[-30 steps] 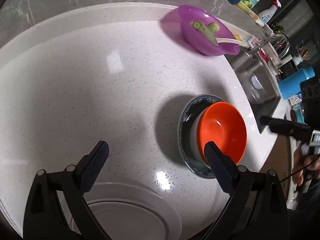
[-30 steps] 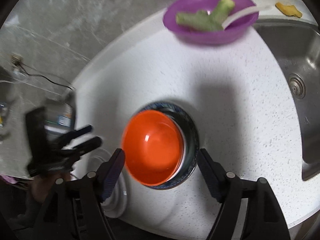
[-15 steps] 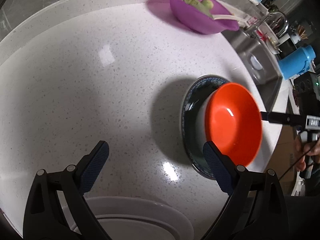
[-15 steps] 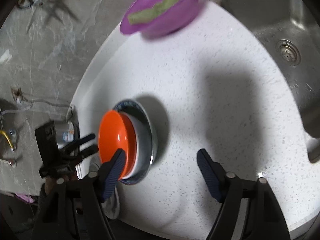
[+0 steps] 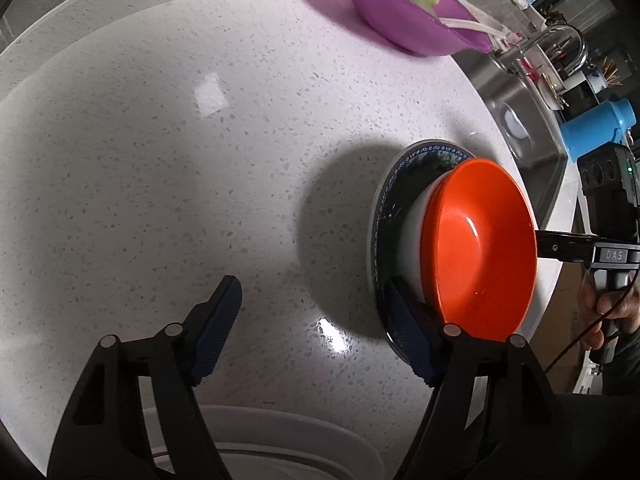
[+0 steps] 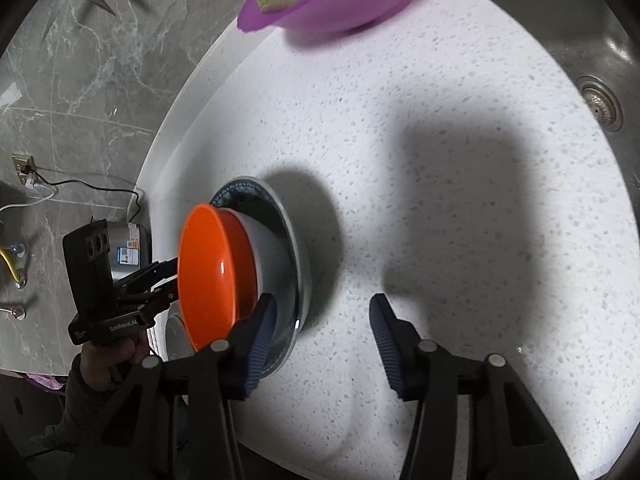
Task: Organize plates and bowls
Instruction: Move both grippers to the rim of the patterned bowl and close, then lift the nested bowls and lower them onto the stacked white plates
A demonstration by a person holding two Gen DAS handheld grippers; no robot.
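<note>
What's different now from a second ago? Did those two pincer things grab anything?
Both came down toward the bowl stack, one on each side. The left gripper and the right gripper are closing, each with one finger by the blue-patterned plate's rim, nothing pressed between the pads yet. The orange bowl, the white bowl under it and the purple bowl sit where they were.

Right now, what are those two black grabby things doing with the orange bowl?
A person is tidying dishes on a white speckled counter with tongs in each hand. The left tongs and the right tongs are both closing in on one stack from opposite sides: an orange bowl nested in a white bowl on a blue-patterned plate. Neither has pinched it yet. A purple bowl with green scraps sits farther back, near the sink.
</note>
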